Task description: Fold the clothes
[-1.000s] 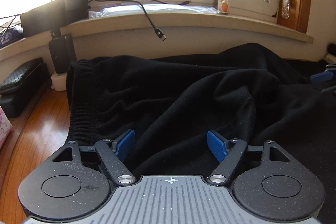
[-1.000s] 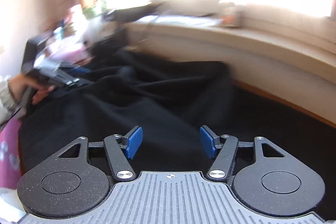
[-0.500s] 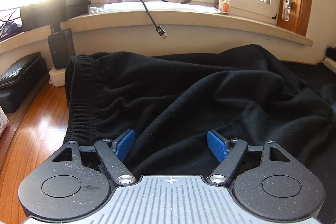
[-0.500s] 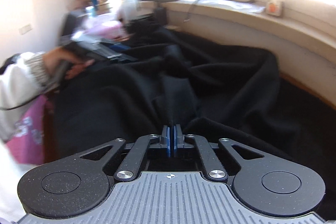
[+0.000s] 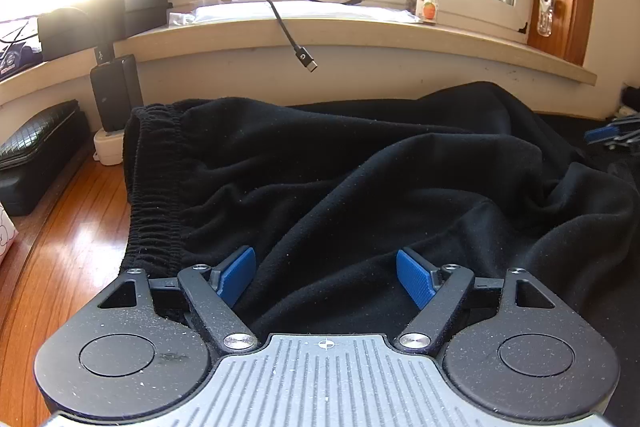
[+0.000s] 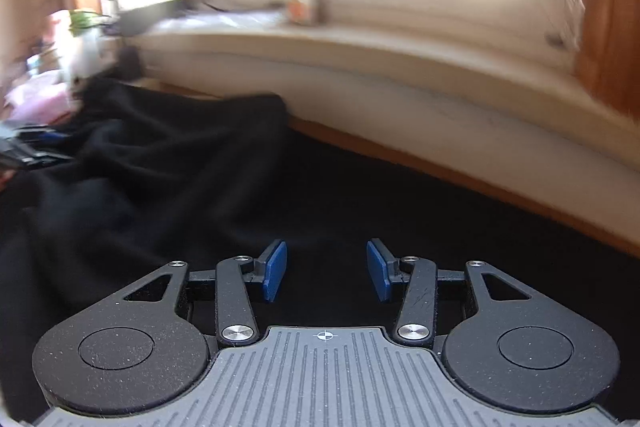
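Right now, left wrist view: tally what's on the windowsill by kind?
Black boxes: 1
Cables: 1, its plug hanging over the sill edge
Small jars: 1, orange picture on its label
Clear plastic bags: 1
Total: 4

A black garment (image 5: 360,187) lies rumpled across a wooden table (image 5: 60,259), its gathered elastic waistband (image 5: 154,187) at nine o'clock. The left gripper (image 5: 326,275), at six o'clock, has its blue pads (image 5: 238,275) spread wide over the fabric. A cable (image 5: 280,23) dangles from the windowsill (image 5: 360,31) at twelve o'clock.
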The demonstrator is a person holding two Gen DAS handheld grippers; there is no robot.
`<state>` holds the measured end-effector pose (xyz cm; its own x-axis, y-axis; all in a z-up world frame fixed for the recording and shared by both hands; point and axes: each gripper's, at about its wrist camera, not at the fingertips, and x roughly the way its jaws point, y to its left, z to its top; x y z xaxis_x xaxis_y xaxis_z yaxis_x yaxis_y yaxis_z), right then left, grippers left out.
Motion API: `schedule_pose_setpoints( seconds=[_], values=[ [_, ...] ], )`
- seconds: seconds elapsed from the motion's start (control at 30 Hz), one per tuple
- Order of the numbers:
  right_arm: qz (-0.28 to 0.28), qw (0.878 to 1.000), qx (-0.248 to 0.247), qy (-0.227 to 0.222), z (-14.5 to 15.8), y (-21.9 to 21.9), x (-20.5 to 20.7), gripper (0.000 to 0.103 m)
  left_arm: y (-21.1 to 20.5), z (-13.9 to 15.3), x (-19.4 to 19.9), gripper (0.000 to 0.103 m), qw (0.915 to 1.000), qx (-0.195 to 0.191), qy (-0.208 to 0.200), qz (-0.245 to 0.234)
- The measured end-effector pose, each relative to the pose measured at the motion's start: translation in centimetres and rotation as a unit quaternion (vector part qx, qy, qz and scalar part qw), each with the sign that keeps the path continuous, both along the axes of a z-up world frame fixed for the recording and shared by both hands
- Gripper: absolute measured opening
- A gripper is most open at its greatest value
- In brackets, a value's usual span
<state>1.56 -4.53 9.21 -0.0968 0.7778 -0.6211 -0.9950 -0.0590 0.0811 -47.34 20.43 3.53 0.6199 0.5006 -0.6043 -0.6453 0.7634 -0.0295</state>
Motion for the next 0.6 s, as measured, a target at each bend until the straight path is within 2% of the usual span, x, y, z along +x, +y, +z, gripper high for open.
schedule_pose_setpoints(
  seconds=[0.1, 0.17, 0.2, 0.23, 0.27, 0.3, 0.4, 0.43, 0.47, 0.6],
  values=[
    [0.026, 0.999, -0.008, 0.023, -0.7, 0.7, 0.1, 0.052, 0.0, 0.0, 0.0, 0.081, 1.0, 0.0, 0.0, 0.0],
    [0.027, 1.0, -0.007, 0.003, -1.1, 1.0, -0.7, 0.05, 0.0, 0.0, 0.0, 0.081, 1.0, 0.0, 0.0, -0.001],
    [0.024, 1.0, -0.006, -0.01, -1.2, 1.1, -1.1, 0.036, 0.0, 0.0, 0.0, 0.081, 1.0, 0.0, 0.0, -0.001],
    [0.017, 1.0, -0.007, -0.016, -1.1, 1.3, -1.2, 0.011, 0.0, 0.0, 0.0, 0.082, 1.0, 0.0, 0.0, -0.001],
    [0.009, 1.0, -0.008, -0.021, -1.1, 1.4, -1.3, 0.005, 0.0, 0.0, 0.0, 0.082, 1.0, 0.0, 0.0, -0.002],
    [0.001, 1.0, -0.01, -0.025, -1.0, 1.6, -1.4, 0.003, 0.1, 0.0, 0.0, 0.083, 1.0, -0.001, 0.0, -0.003],
    [-0.047, 0.995, -0.011, -0.083, -1.2, 1.8, -0.7, 0.003, 0.1, 0.0, 0.0, 0.085, 1.0, 0.0, -0.001, -0.004],
    [-0.064, 0.994, -0.014, -0.087, -1.2, 1.8, 0.0, 0.002, 0.1, -0.1, 0.0, 0.085, 1.0, 0.0, -0.001, -0.004],
    [-0.082, 0.993, -0.017, -0.084, -1.1, 1.9, 0.8, 0.002, 0.1, -0.1, 0.0, 0.085, 1.0, 0.0, -0.001, -0.004],
    [-0.079, 0.997, -0.003, -0.025, -0.3, 0.9, 3.2, 0.007, 0.0, -0.1, -0.1, 0.085, 1.0, 0.0, -0.003, -0.004]
  ],
)
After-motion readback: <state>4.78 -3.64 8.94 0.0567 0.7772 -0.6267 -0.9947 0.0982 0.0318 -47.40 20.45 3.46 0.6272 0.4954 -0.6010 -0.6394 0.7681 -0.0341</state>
